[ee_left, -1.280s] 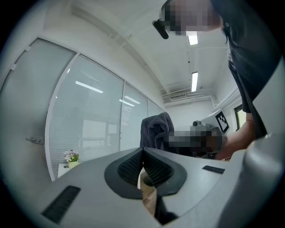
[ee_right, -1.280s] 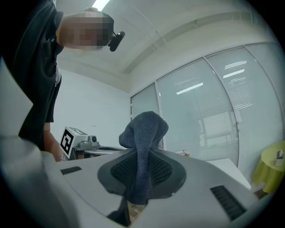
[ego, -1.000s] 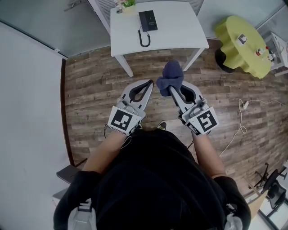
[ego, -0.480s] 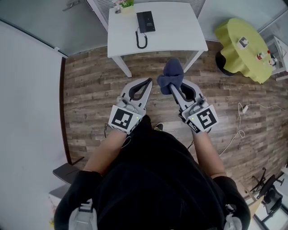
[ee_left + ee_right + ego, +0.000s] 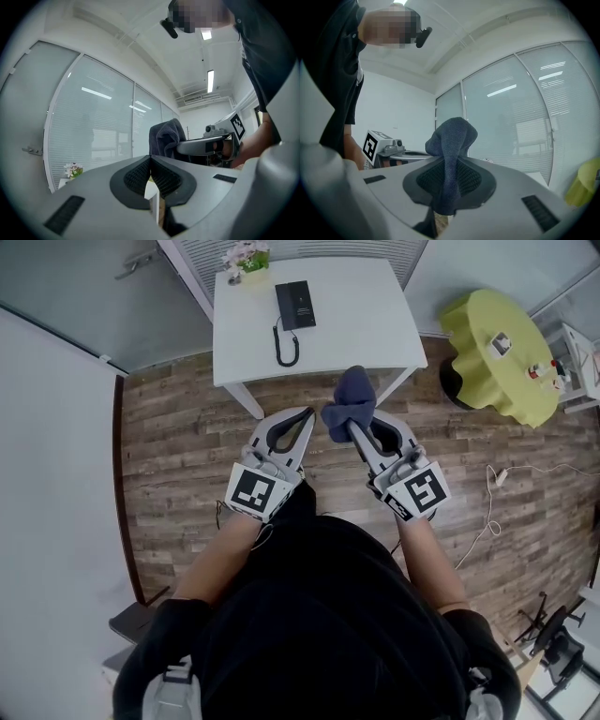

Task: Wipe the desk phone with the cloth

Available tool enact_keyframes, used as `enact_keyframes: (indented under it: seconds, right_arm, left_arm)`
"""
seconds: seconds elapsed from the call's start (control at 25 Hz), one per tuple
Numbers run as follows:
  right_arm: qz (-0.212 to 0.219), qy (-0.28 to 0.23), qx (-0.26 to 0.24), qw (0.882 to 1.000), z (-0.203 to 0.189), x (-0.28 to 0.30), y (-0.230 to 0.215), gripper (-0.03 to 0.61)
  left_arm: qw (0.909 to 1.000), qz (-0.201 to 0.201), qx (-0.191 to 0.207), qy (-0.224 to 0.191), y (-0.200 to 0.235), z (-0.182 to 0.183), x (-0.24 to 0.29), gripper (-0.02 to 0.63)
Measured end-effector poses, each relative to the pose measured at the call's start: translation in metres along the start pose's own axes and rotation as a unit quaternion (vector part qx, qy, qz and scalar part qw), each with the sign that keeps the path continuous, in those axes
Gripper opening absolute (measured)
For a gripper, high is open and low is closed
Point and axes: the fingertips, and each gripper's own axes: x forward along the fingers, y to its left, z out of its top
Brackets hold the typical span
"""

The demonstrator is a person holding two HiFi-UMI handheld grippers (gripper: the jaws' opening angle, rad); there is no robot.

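The right gripper (image 5: 352, 427) has its jaws closed on a dark blue cloth (image 5: 354, 395). In the right gripper view the cloth is pinched between the ribbed pads. A bunched lump of it stands up above the jaw tips and a shorter tail hangs below them.

The left gripper (image 5: 306, 414) is just beside the right one, on its left, and the two do not touch. Its jaws meet at the tips with nothing between them. The left gripper view shows the two dark pads pressed together at the front. It also shows the cloth and the right gripper off to its right.

Both grippers are held over the wooden floor (image 5: 187, 446), in front of the person's body, pointing toward a white desk (image 5: 375, 324). The desk phone (image 5: 294, 306) lies flat on that desk, black, with its coiled cord (image 5: 286, 345) looping toward the near edge. It is well ahead of both grippers, beyond the desk's near edge. It is roughly in line with the left gripper's tips and off to the left of the cloth. Nothing touches it.

A small pot of flowers (image 5: 246, 259) stands on the desk just left of the phone, at the far corner. A yellow-green round table (image 5: 497, 352) stands far off to the right of the right gripper.
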Motion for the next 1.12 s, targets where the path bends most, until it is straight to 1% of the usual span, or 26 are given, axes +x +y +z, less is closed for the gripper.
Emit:
enact_keyframes:
  seconds: [0.32,0.64,0.84,0.96,1.12]
  right_arm:
    - [0.000,0.013,-0.002,1.000,-0.001,0.066,-0.043,0.063]
    - [0.000,0.026,0.002,1.000,-0.006,0.123,-0.073,0.063]
    - [-0.006,0.031,0.002,1.000,-0.011,0.148,-0.088,0.063]
    - [-0.009,0.034,0.003,0.999,-0.016,0.160,-0.097,0.063]
    - [0.001,0.037,0.005,0.999,-0.020,0.167,-0.111,0.063]
  left_arm:
    - [0.9997,0.001,-0.020,-0.016,0.066,-0.004,0.040,0.009]
    - [0.9999,-0.011,-0.011,0.003,0.123,-0.009,0.065,0.009]
    - [0.9998,-0.016,-0.015,0.002,0.151,-0.016,0.078,0.009]
    - [0.9999,-0.010,-0.012,0.007,0.167,-0.019,0.084,0.009]
    - [0.9997,0.002,-0.023,0.002,0.179,-0.026,0.096,0.009]
